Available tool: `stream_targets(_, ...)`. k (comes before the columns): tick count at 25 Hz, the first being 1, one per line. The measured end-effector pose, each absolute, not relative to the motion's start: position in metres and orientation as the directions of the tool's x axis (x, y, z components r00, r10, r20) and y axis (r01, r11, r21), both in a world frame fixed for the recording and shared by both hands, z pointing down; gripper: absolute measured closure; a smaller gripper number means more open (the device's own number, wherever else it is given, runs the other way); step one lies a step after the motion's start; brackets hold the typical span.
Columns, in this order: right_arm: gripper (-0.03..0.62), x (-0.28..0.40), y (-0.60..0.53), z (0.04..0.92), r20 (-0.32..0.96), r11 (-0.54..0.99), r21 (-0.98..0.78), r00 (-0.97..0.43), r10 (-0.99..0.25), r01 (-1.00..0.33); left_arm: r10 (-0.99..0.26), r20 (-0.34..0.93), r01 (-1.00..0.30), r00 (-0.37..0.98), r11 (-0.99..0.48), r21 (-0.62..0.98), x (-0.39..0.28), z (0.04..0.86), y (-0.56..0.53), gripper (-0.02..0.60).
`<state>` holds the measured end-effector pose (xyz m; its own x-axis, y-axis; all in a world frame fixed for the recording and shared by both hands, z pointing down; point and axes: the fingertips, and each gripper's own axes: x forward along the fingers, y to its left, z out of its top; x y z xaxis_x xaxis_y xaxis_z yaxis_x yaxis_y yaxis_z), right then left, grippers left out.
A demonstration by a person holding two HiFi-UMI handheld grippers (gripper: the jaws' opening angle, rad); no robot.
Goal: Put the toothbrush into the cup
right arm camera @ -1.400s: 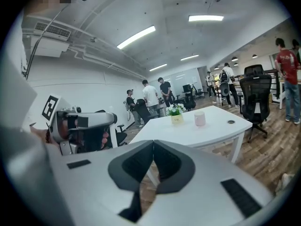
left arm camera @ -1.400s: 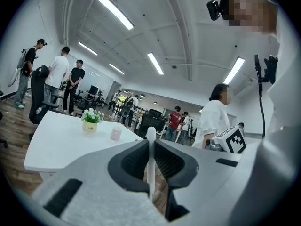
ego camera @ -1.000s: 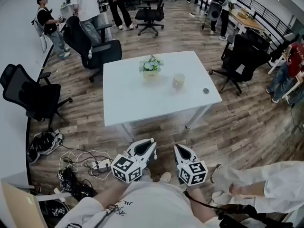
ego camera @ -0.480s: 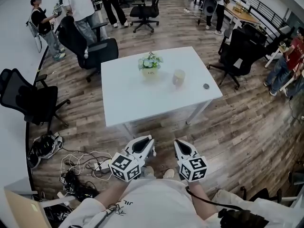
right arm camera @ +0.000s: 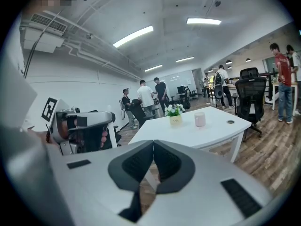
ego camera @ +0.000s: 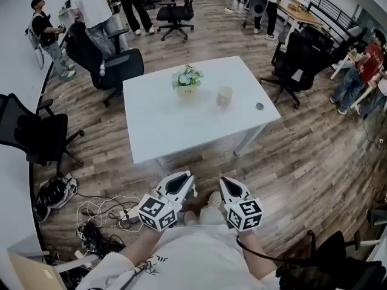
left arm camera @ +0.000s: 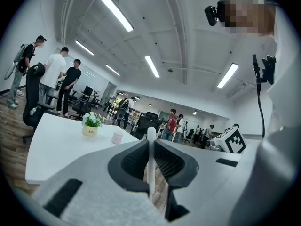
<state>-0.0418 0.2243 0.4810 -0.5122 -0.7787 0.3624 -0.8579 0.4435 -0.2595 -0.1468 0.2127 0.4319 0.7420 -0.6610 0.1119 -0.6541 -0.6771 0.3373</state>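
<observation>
Toothbrush [left arm camera: 151,133] is clamped in the left tongs [left arm camera: 150,147]; the right tongs [right arm camera: 153,144] are together, empty. Cup [ego camera: 224,95] stands near the table [ego camera: 157,125] far edge (well away). The thin brush could slip and drop.

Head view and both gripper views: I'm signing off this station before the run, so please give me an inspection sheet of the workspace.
Surface: white table, on a wooden floor.
Job's things: cup upright on table; toothbrush in left gripper.
Clutter: flower pot, small dark disc on table.
Grippers: left gripper shut on toothbrush; right gripper shut, empty.
Cables: tangle of cables on floor, left of person.
Surroundings: office chairs, people standing beyond table.
</observation>
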Motion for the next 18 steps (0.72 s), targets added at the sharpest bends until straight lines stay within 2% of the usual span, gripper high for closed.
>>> stream_targets(8,0.576,-0.036,0.198,0.493,0.372,0.442,-0.279,-0.52,-0.769,-0.853,-0.674,0.116,-0.668,0.729,-0.665,0.335,-0.143,0.435,0.187,0.535)
stream_targets(18,0.576,-0.001,0.102,0.5,0.377,0.461,-0.281,-0.539,-0.753,-0.842,-0.681,0.13,-0.679,0.721,-0.655,0.332,-0.109,0.442,0.093,0.535)
